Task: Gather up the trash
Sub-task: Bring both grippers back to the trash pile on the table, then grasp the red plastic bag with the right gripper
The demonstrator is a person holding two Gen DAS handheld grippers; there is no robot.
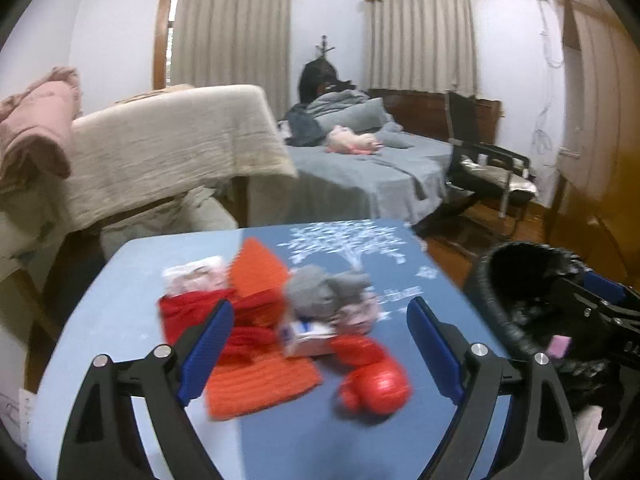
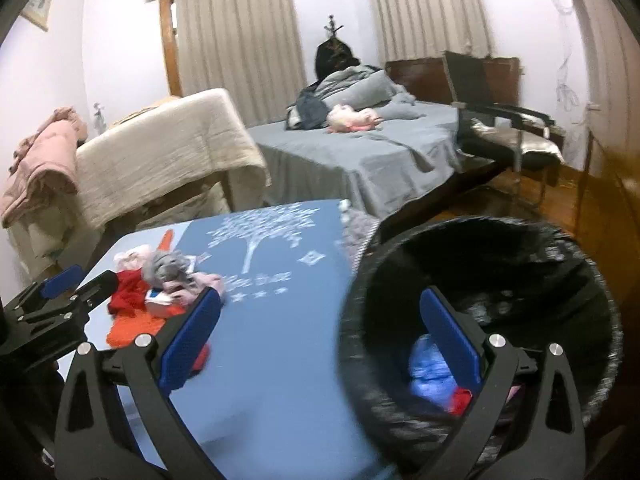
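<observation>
While both hand-held grippers (image 1: 320, 344) (image 2: 320, 332) gape empty, the orange cloth (image 1: 260, 360) lies lengthwise away from them.

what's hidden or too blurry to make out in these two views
- Trash pile on the blue table: motion blur in both wrist views; the small box's print is unreadable.
- Black bin: in the right wrist view its contents are partly hidden by the right gripper finger; in the left wrist view it is cut off by the edge.
- Table lettering: too blurred to read.
</observation>
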